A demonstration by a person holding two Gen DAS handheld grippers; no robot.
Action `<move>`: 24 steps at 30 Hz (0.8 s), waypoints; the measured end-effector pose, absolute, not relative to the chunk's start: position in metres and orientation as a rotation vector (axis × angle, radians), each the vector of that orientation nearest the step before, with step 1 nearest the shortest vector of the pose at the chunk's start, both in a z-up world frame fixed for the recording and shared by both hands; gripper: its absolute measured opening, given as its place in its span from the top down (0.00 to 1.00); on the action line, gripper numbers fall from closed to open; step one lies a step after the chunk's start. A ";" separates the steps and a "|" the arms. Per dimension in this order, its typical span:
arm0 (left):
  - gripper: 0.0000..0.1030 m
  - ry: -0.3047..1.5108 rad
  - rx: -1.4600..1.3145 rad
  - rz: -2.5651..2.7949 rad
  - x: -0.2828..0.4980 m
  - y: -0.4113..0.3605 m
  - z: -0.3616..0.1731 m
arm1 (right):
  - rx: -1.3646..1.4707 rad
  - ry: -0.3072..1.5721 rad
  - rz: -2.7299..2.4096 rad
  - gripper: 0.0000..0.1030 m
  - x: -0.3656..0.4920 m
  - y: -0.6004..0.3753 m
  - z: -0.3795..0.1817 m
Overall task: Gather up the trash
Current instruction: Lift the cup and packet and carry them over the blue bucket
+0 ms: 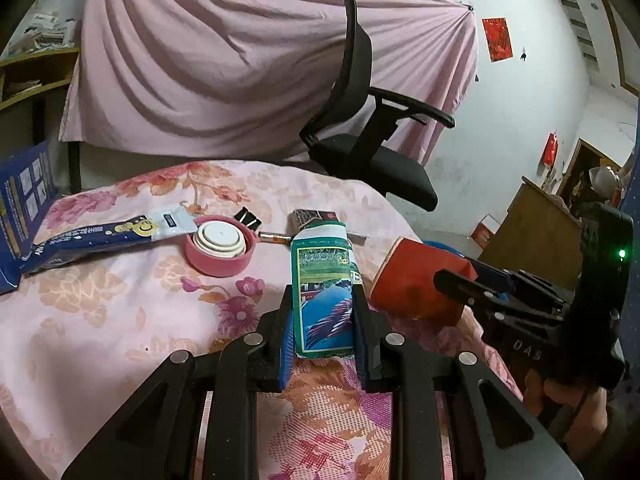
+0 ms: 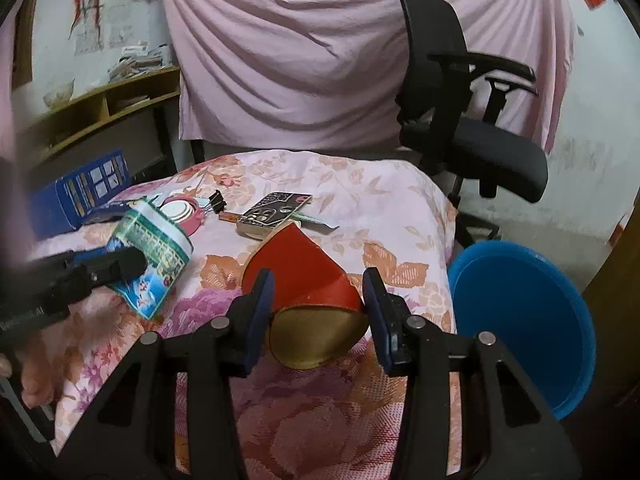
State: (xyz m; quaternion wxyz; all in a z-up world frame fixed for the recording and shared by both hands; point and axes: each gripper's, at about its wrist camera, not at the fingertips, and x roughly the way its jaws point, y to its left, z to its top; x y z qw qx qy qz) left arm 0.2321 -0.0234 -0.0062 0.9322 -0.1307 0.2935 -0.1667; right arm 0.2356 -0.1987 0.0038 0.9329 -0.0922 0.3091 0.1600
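My left gripper (image 1: 322,300) is shut on a green and blue printed carton (image 1: 324,292), which lies on the floral cloth. The carton also shows in the right wrist view (image 2: 154,258), held between the left gripper's dark fingers. My right gripper (image 2: 318,280) is open, its blue pads on either side of a rolled red paper cone (image 2: 310,280) with a gold inside, not touching it. The cone (image 1: 416,280) also shows in the left wrist view, with the right gripper (image 1: 460,280) beside it. A blue bucket (image 2: 524,328) stands on the floor to the right of the table.
On the floral cloth (image 1: 120,320) lie a pink lid (image 1: 220,246), a dark blue wrapper (image 1: 88,240), a binder clip (image 2: 216,200), a patterned phone case (image 2: 272,214) and a blue box (image 2: 80,192). A black office chair (image 2: 472,120) stands behind the table.
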 end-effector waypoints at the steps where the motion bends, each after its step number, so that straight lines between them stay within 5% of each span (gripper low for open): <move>1: 0.80 0.595 -0.267 -0.339 0.232 -0.024 -0.005 | -0.202 0.625 0.323 0.30 0.234 -0.197 0.004; 15: 0.80 0.313 -0.193 -0.228 0.199 -0.034 0.026 | -0.154 0.407 0.227 0.30 0.208 -0.210 0.027; 24: 0.80 0.102 -0.117 -0.225 0.193 -0.075 0.062 | -0.102 0.031 0.072 0.30 0.160 -0.237 0.066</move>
